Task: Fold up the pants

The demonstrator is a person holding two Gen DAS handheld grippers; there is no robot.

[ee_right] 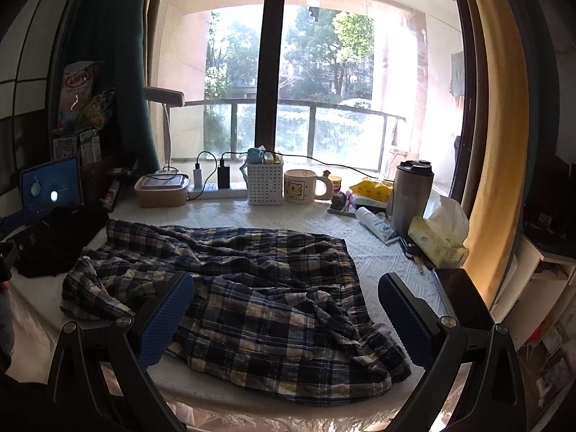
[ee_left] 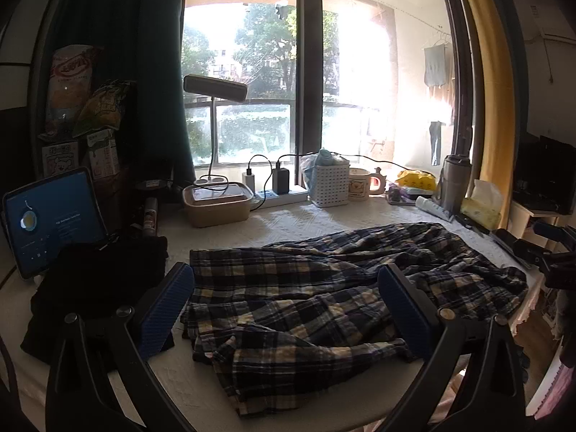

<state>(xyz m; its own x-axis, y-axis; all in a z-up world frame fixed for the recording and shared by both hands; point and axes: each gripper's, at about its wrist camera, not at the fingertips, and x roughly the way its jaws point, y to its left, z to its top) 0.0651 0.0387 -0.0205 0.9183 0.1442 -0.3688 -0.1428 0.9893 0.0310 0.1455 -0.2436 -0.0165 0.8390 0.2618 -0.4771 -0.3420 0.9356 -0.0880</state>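
Dark blue and cream plaid pants [ee_left: 324, 288] lie crumpled on a white textured table cover [ee_left: 288, 223]; they also show in the right wrist view [ee_right: 244, 288]. My left gripper [ee_left: 286, 309] hangs above the pants, jaws wide open and empty. My right gripper [ee_right: 286, 309] is also wide open and empty, above the near right part of the pants. The right gripper's body shows at the right edge of the left wrist view [ee_left: 547, 252].
A black garment [ee_left: 97, 280] and a tablet [ee_left: 50, 219] are at the left. Along the window stand a lunch box [ee_left: 216, 201], a power strip [ee_left: 277, 194], a white basket [ee_right: 264, 183], a mug [ee_right: 304, 187], a tumbler [ee_right: 410, 194] and a tissue pack [ee_right: 437, 241].
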